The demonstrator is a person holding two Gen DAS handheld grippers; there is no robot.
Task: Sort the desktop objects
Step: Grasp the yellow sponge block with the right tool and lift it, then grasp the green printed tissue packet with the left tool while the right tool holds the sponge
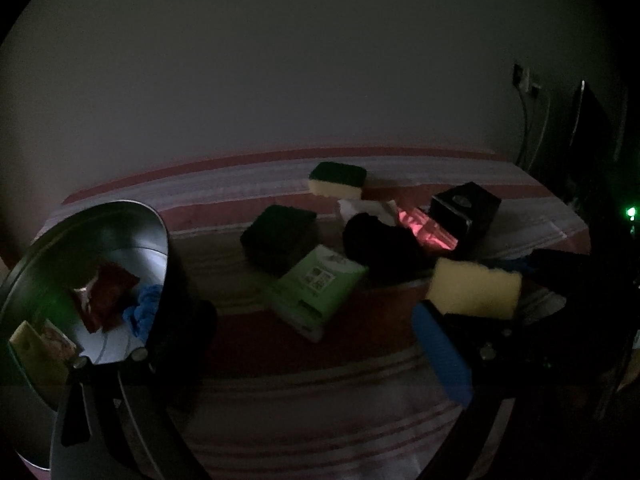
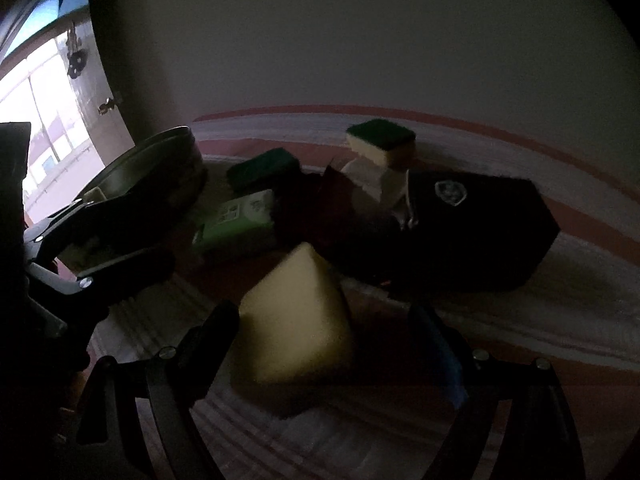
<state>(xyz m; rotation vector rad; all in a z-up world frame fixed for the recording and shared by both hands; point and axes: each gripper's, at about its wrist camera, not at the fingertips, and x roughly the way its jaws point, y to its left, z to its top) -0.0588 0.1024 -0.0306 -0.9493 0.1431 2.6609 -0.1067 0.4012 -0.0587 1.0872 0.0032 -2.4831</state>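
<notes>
Light: very dim in both views, so colours and edges are hard to read.
Right gripper (image 2: 320, 320): jaws spread wide around a yellow sponge (image 2: 296, 316); the left finger lies against the sponge's edge, the blue-padded right finger stands clear of it, so it is released, not clamped. The sponge rests tilted on the striped cloth (image 2: 560, 320).
Left gripper (image 1: 308, 340): fingers wide apart with only cloth between them — nothing gripped. Its left finger overlaps the metal tin (image 1: 120, 216); touching or only in front, I cannot tell.
Tin: round and open, at the left edge; inside are a red packet (image 1: 106, 292), a blue crumpled thing (image 1: 146, 310) and a yellowish piece cut off by the rim.
Pile on the cloth: 2 more sponges — a green-topped yellow one (image 1: 336, 180) at the back and a dark green one (image 1: 280, 236) nearer — plus a green packet (image 1: 320, 284) lying flat, touching the dark sponge.
Hard to make out: a black lump (image 1: 380, 244) beside the green packet, shape unclear; a pink glint (image 1: 424, 228) between it and the black box (image 1: 464, 216).
Cut off: the right edge of the left view is black, apart from 1 green light.
</notes>
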